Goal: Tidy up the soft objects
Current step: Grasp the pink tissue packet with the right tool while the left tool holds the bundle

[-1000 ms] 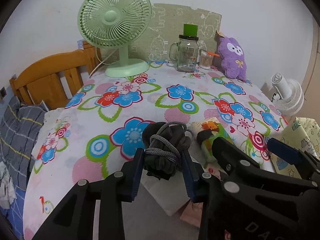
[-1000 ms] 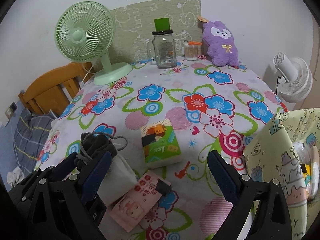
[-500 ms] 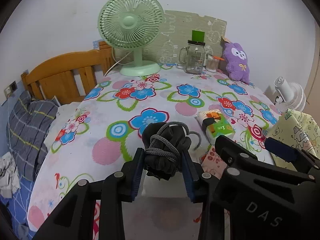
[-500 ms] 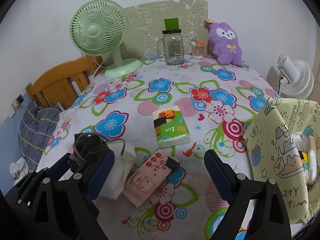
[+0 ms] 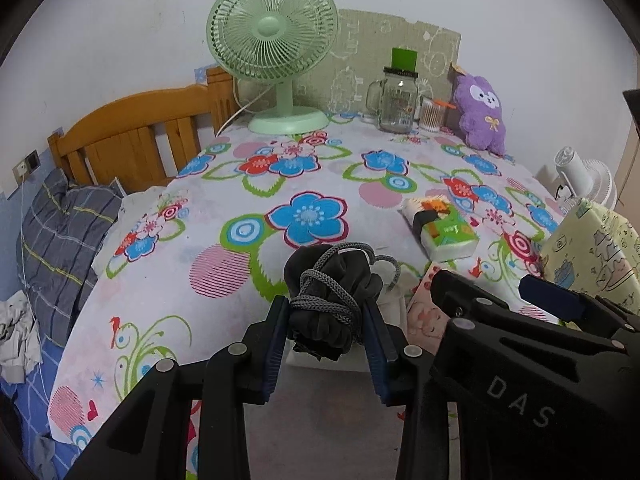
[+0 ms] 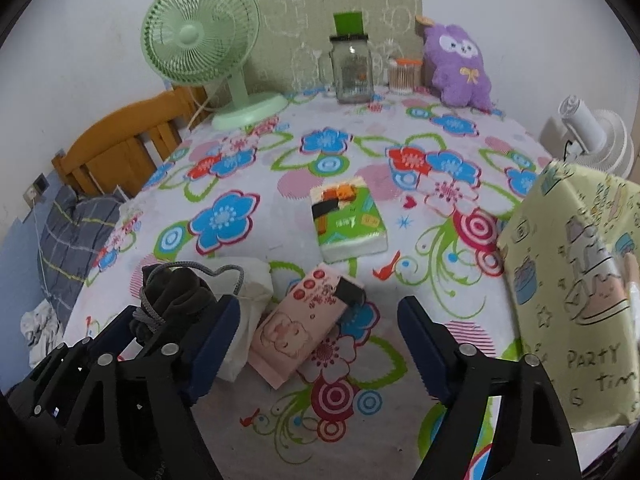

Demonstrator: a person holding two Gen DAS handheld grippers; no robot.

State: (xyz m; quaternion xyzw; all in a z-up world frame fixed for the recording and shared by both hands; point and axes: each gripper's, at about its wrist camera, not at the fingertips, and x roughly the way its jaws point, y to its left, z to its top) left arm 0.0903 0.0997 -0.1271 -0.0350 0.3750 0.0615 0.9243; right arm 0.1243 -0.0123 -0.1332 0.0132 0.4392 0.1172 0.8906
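Observation:
My left gripper (image 5: 326,322) is shut on a dark grey cloth bundle (image 5: 332,292) tied with a grey cord, held above the table's near edge; the bundle also shows in the right wrist view (image 6: 176,292). My right gripper (image 6: 320,344) is open and empty, over a pink tissue pack (image 6: 304,328). A white cloth pouch (image 6: 248,300) lies beside the pink pack. A green tissue pack (image 6: 348,220) lies mid-table. A purple plush toy (image 6: 456,68) sits at the back right. A yellow patterned bag (image 6: 580,288) stands at the right.
A floral tablecloth (image 6: 280,168) covers the table. A green desk fan (image 6: 200,48), a glass jar (image 6: 352,68) and a small cotton-swab container (image 6: 404,76) stand along the back. A wooden headboard (image 5: 132,136) and a bed are at left, a white fan (image 6: 592,136) at right.
Both grippers have drawn back and risen from the table, so more of it shows. The left gripper still holds the dark bundle. The right gripper stays open.

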